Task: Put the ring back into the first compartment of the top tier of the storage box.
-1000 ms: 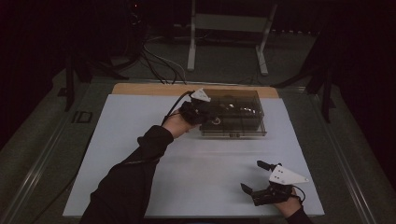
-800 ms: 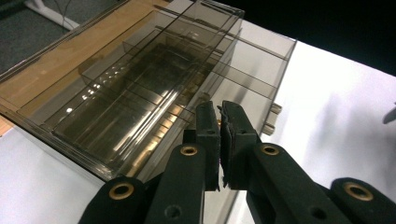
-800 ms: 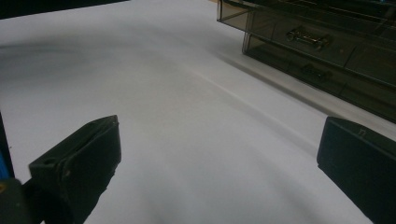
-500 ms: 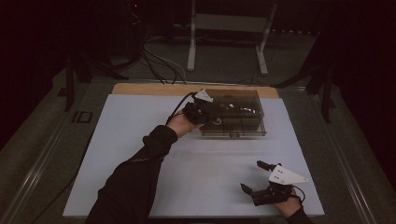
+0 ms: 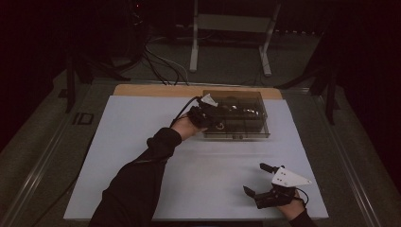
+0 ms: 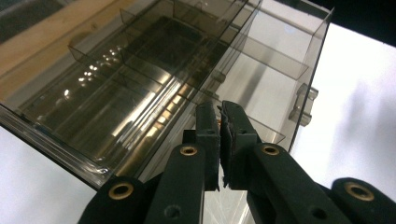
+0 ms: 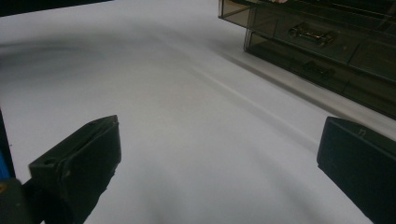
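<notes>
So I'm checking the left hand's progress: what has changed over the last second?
The left gripper has edged right and sunk at the left end of the smoky clear organizer box, jaws shut with nothing visibly between them. The box has not shifted. The right gripper stayed in place, open above the white mat.

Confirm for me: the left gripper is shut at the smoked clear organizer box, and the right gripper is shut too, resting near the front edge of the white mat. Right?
Not quite. The right gripper is open: the right gripper view shows its jaws standing wide apart over the white mat, nothing between them. The rest holds: the left gripper is shut at the organizer box.
</notes>
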`<act>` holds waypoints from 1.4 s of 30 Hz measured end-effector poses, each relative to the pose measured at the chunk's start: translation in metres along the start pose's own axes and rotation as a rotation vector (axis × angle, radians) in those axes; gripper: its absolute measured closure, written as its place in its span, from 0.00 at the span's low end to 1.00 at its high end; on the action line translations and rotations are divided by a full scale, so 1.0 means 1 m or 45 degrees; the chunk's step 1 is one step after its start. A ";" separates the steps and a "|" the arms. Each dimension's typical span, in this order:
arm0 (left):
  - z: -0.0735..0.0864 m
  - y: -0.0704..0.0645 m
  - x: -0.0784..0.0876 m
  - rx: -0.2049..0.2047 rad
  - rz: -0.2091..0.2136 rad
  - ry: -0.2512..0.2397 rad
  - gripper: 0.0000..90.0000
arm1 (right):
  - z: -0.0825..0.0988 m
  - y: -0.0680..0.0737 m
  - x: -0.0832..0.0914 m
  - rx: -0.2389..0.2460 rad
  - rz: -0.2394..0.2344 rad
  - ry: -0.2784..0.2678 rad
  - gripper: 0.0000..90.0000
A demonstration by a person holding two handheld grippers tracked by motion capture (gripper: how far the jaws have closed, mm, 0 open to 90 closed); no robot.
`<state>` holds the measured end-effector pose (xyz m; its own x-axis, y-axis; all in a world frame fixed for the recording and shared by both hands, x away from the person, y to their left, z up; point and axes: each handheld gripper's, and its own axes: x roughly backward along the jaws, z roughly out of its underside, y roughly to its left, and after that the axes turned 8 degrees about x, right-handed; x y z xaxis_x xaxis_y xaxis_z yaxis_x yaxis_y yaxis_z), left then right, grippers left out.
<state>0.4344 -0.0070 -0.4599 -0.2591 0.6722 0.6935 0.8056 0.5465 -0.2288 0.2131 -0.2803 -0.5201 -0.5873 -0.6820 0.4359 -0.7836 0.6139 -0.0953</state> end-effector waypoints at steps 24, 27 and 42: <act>-0.003 -0.009 0.023 0.013 0.002 -0.067 0.33 | 0.000 0.000 0.000 0.001 0.003 0.009 0.00; -0.001 -0.010 0.025 0.005 0.016 -0.062 0.25 | 0.000 0.000 -0.001 0.001 0.003 0.011 0.00; 0.006 -0.014 0.029 -0.096 0.087 -0.045 0.01 | 0.000 0.000 -0.001 0.002 0.003 0.018 0.00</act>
<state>0.4126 0.0083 -0.4408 -0.2197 0.7247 0.6531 0.8596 0.4604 -0.2217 0.2139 -0.2796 -0.5208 -0.5862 -0.6748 0.4483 -0.7826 0.6147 -0.0980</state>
